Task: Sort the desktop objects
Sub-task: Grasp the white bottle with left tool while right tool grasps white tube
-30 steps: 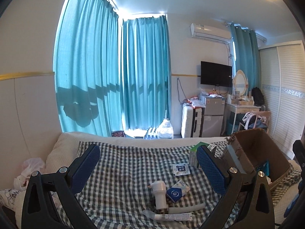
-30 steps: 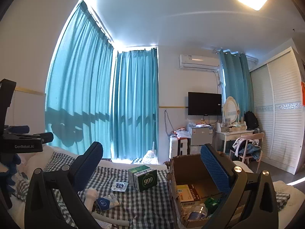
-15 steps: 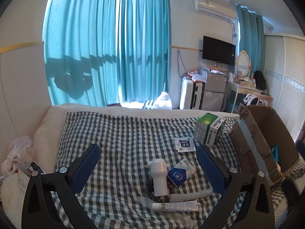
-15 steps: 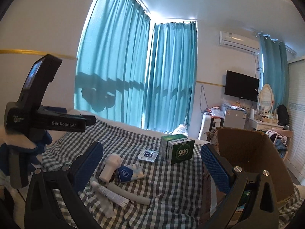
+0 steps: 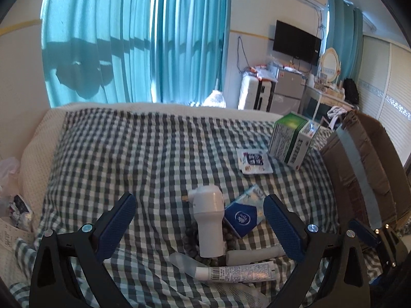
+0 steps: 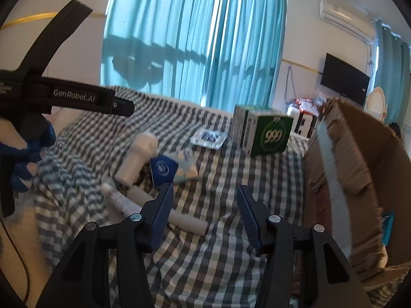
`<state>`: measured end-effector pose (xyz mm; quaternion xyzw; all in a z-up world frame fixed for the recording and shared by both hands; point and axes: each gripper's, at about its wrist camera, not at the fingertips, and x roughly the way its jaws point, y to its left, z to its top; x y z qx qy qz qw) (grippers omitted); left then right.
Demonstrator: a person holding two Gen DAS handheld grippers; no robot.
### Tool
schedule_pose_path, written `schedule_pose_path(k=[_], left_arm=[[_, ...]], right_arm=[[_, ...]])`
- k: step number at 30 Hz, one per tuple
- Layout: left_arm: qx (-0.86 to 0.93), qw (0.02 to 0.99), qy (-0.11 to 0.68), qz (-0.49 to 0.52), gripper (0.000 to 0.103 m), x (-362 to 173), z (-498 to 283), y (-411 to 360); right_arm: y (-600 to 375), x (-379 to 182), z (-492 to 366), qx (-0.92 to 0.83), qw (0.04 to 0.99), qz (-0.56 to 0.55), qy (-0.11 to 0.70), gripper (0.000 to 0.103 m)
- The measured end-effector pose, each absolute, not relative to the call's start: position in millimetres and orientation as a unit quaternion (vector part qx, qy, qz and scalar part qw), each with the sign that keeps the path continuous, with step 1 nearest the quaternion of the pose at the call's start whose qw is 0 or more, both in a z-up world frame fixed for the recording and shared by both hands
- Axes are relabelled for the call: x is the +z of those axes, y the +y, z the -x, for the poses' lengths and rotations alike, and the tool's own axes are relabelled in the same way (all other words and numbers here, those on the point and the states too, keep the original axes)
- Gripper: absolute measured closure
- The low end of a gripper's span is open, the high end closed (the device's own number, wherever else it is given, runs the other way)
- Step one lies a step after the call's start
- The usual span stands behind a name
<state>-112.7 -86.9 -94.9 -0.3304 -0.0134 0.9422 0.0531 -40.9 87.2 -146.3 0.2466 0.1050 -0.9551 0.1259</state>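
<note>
Cardboard box [image 6: 359, 159] right of the checked cloth [image 5: 143, 154]. Left gripper [image 5: 200, 224] wide, white bottle [image 5: 208, 225] lying between its fingers, probably untouched. Right gripper [image 6: 204, 213] closing on nothing, white tube [image 6: 190, 222] just beside its left finger

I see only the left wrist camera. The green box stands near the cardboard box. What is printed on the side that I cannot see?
Observer: The green box has a white "999" in a circle on its dark green face.
Operator: Thank you. Does the right claw hold something?
Observer: No. The right claw is closing, and only the checked cloth shows between its jaws.
Operator: Is any object close to it?
Observer: Yes. A white tube lies on the cloth, partly hidden behind the finger on the picture's left.
</note>
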Motion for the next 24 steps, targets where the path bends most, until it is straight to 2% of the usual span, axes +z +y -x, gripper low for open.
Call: schedule_pose_path(k=[7, 8, 10, 14, 17, 19, 23, 24], left_arm=[[0.923, 0.049, -0.019, 0.381, 0.005, -134.7, 137.5, -79.7], [0.920, 0.048, -0.019, 0.389, 0.005, -140.1, 141.1, -80.4], [0.914, 0.050, -0.019, 0.403, 0.005, -152.4, 147.1, -79.7], [0.904, 0.047, -0.026, 0.424, 0.007, -170.1, 158.1, -84.6], [0.896, 0.051, -0.020, 0.440, 0.013, -181.1, 165.0, -82.1], [0.888, 0.050, -0.011, 0.458, 0.022, -192.6, 171.0, -78.4], [0.885, 0.053, -0.010, 0.462, 0.028, -199.2, 172.8, -77.7], [0.885, 0.057, -0.011, 0.462, 0.033, -199.6, 172.2, -77.6]], right_arm=[[85.0, -179.1, 63.8, -0.938, 0.141, -0.297, 0.107, 0.052], [84.5, -184.0, 66.9, -0.936, 0.145, -0.303, 0.106, 0.053], [82.1, -193.8, 72.2, -0.930, 0.152, -0.316, 0.108, 0.064], [80.0, -208.1, 82.8, -0.922, 0.153, -0.336, 0.113, 0.065], [78.4, -223.5, 92.4, -0.912, 0.155, -0.363, 0.116, 0.064], [77.1, -229.5, 94.5, -0.911, 0.153, -0.364, 0.120, 0.064], [73.5, -231.7, 93.3, -0.911, 0.150, -0.360, 0.134, 0.064], [73.1, -232.3, 93.0, -0.911, 0.149, -0.360, 0.137, 0.064]])
